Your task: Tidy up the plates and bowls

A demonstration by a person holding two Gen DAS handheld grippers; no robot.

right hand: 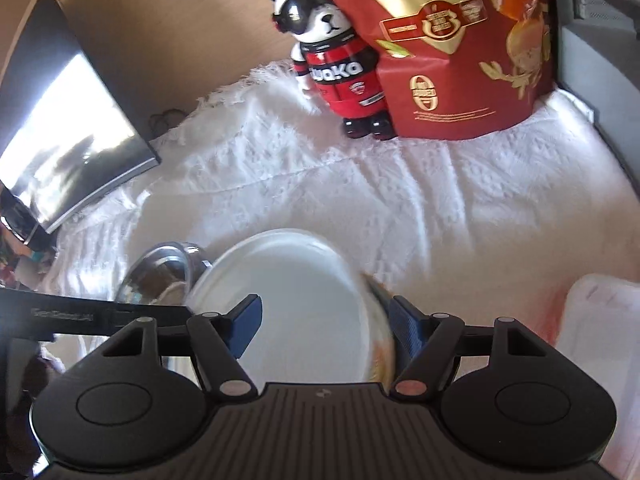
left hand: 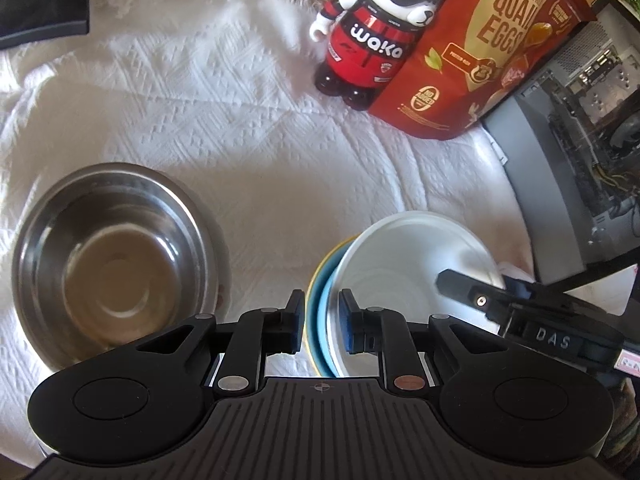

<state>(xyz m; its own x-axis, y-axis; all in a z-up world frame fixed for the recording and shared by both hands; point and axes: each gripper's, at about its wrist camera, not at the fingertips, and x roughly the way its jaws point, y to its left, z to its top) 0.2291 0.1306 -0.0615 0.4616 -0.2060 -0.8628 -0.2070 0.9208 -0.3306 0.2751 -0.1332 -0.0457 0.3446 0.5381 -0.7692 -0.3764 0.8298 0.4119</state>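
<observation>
- Left gripper: fingers a narrow gap apart, straddling the near-left rims of a stack of dishes; whether the pads actually pinch the rims cannot be told.
- The stack: a white bowl tilted, sitting in a blue bowl, with a yellow rim showing outermost on the left. It lies just ahead and to the right of the left gripper, on a white cloth.
- Steel bowl rests upright on the cloth, left of the left gripper and apart from the stack.
- Right gripper: fingers spread wide, one on either side of the white bowl. The right pad is close against the blurred yellowish rim; the left pad lies over the bowl's inside. No firm hold visible.
- From the right wrist view the steel bowl sits just behind and left of the white bowl, partly hidden by it.
- In the left wrist view the right gripper's finger tip reaches over the white bowl's right rim.
- Far side of the cloth: a red bear figure beside a red quail egg bag, touching.
- A pale plastic box lies at the right edge of the right wrist view.
</observation>
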